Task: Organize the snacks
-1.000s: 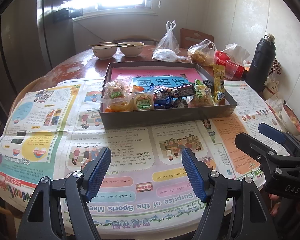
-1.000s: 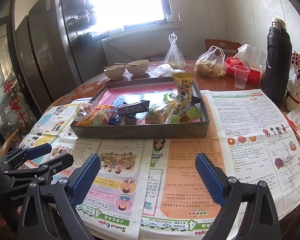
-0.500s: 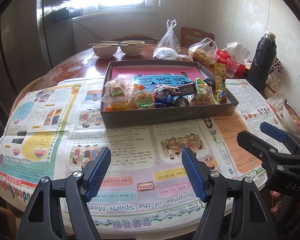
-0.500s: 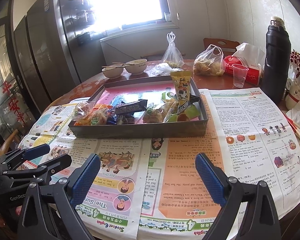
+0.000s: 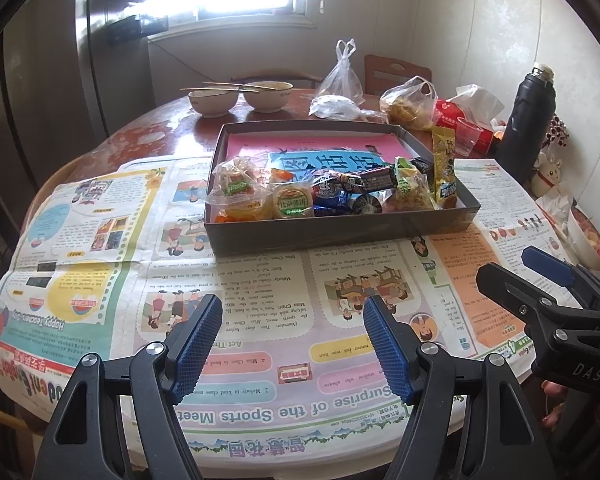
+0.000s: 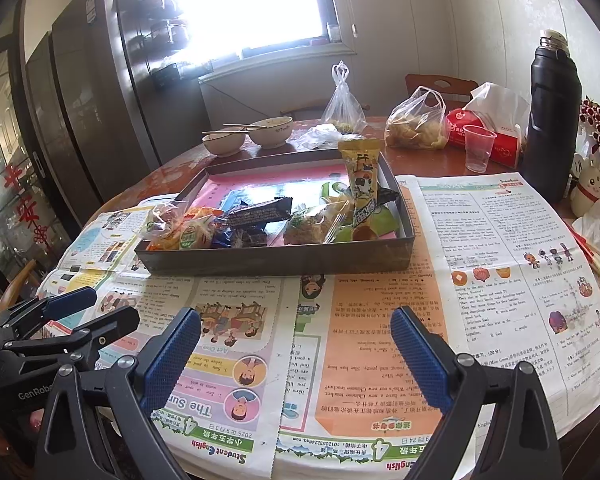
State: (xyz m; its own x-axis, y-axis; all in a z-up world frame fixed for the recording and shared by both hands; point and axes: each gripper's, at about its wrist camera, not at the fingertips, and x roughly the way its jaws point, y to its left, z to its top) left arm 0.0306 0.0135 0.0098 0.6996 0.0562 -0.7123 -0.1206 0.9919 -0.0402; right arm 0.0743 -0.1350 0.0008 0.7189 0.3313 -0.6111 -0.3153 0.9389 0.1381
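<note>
A shallow dark tray (image 5: 340, 232) (image 6: 276, 262) sits mid-table on spread newspaper, with several wrapped snacks piled along its near side. Among them are a clear bag of orange sweets (image 5: 236, 192), a dark chocolate bar (image 5: 374, 178) (image 6: 260, 210) and a tall yellow packet (image 5: 444, 168) (image 6: 362, 184) leaning on the right wall. My left gripper (image 5: 292, 340) hovers open over the newspaper, short of the tray, nothing between its blue pads. My right gripper (image 6: 296, 356) stands open too, also near the table's front edge and empty. Each gripper shows at the side of the other's view.
Newspaper (image 5: 100, 264) covers the near half of the round wooden table. Behind the tray stand two bowls with chopsticks (image 5: 240, 96), plastic bags (image 6: 416, 124), a red tissue pack (image 6: 496, 136), a plastic cup (image 6: 478, 148) and a black flask (image 6: 552, 120). A fridge stands left.
</note>
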